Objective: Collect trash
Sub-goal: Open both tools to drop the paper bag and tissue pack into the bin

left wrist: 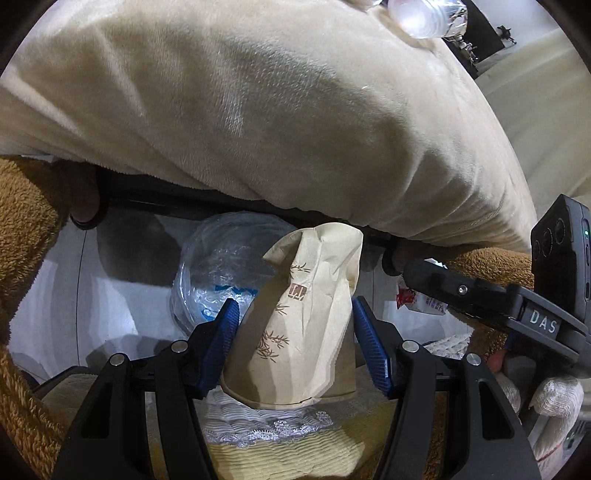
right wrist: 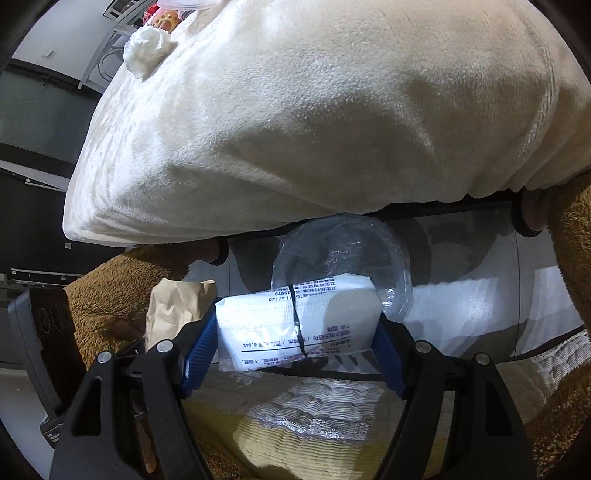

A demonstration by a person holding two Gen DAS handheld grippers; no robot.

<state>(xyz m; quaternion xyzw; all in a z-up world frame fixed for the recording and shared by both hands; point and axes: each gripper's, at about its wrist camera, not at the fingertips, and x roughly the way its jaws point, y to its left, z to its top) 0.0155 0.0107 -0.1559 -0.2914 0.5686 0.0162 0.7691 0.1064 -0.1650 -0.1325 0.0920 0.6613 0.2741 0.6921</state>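
My left gripper (left wrist: pixel 295 310) is shut on a crumpled brown paper cup (left wrist: pixel 295 332) with a bamboo print, its rim toward the camera. My right gripper (right wrist: pixel 295 321) is shut on a white plastic packet (right wrist: pixel 280 314) printed with text, gripped across its width. Both grippers point steeply down, side by side. Below and beyond them, on the pale floor, sits a round bin lined with a clear plastic bag (left wrist: pixel 218 266) (right wrist: pixel 354 251). In the right wrist view the paper cup (right wrist: pixel 173 306) shows at the left. In the left wrist view the packet (left wrist: pixel 417 299) peeks out under the right gripper's black frame (left wrist: pixel 465 291).
A cream plush cover (left wrist: pixel 258 110) (right wrist: pixel 314 110) overhangs the bin from above. On it lie a clear plastic bottle (left wrist: pixel 424 14), a crumpled white tissue (right wrist: pixel 147 48) and a snack wrapper (right wrist: pixel 162 18). Brown fuzzy fabric (left wrist: pixel 26 221) flanks both sides. A white-gloved hand (left wrist: pixel 550 402) holds the right gripper.
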